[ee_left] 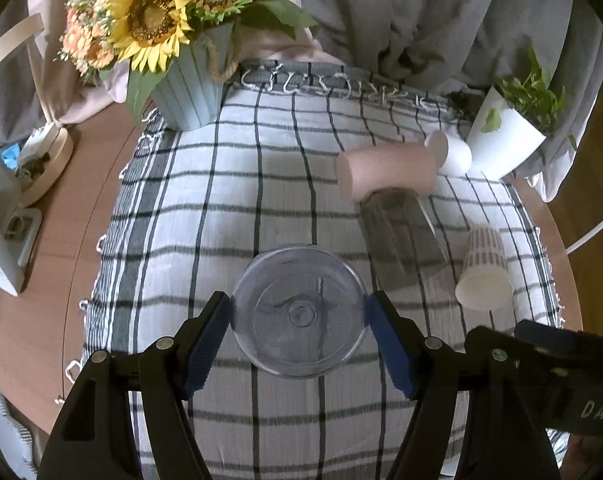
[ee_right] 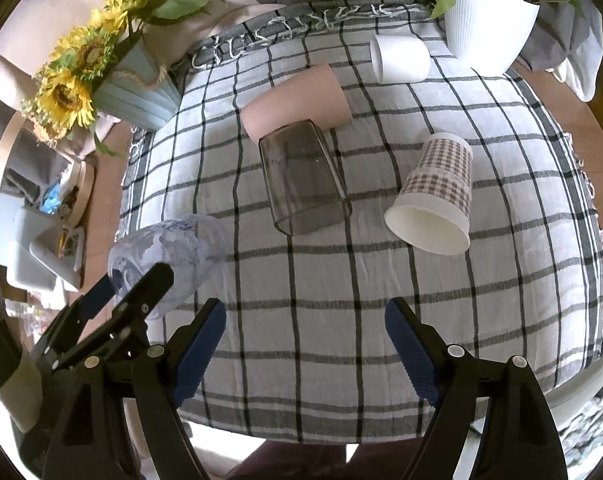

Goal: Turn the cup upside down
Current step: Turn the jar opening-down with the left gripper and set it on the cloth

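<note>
My left gripper (ee_left: 299, 312) is shut on a clear plastic cup (ee_left: 299, 312), its blue pads on both sides of it; I see its round base end-on, held above the checked cloth. The same cup (ee_right: 169, 256) shows in the right wrist view, lying sideways in the left gripper (ee_right: 141, 280) at the cloth's left edge. My right gripper (ee_right: 305, 320) is open and empty above the near part of the cloth. A pink cup (ee_right: 297, 102), a smoky clear cup (ee_right: 303, 178), a plaid paper cup (ee_right: 435, 194) and a white cup (ee_right: 399, 58) lie on their sides.
A checked cloth (ee_right: 341, 300) covers the round wooden table (ee_left: 61, 220). A blue vase of sunflowers (ee_left: 181, 64) stands at the back left, a white plant pot (ee_right: 485, 12) at the back right. A wooden tray and white boxes (ee_left: 5, 200) sit at the left.
</note>
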`<state>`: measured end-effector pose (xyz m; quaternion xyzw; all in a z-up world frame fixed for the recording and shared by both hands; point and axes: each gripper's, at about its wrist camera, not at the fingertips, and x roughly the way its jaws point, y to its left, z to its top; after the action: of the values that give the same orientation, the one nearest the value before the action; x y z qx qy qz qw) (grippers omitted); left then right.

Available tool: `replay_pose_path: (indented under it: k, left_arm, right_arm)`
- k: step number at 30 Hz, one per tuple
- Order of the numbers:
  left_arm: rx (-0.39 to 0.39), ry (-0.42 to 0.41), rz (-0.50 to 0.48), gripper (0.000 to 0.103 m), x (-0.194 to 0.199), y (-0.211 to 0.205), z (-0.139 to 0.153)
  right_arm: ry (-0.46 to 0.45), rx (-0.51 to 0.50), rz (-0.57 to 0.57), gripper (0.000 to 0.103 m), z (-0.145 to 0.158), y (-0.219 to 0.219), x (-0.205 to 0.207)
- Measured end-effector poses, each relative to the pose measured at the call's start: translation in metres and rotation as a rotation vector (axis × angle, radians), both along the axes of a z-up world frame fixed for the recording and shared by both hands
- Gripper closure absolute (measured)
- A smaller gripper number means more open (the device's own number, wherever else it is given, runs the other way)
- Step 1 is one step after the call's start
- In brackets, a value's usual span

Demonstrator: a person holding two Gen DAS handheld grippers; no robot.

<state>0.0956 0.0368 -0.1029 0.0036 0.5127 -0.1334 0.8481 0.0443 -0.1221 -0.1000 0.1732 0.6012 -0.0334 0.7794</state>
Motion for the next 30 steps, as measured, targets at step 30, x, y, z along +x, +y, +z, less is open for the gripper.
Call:
replay_pose_path:
  k: [30]
  left_arm:
    - [0.032, 0.002, 0.001, 0.017, 0.048, -0.002, -0.004]
  right_arm:
    - [-0.005, -0.004, -0.066, 0.021, -0.003, -0.005, 0.027]
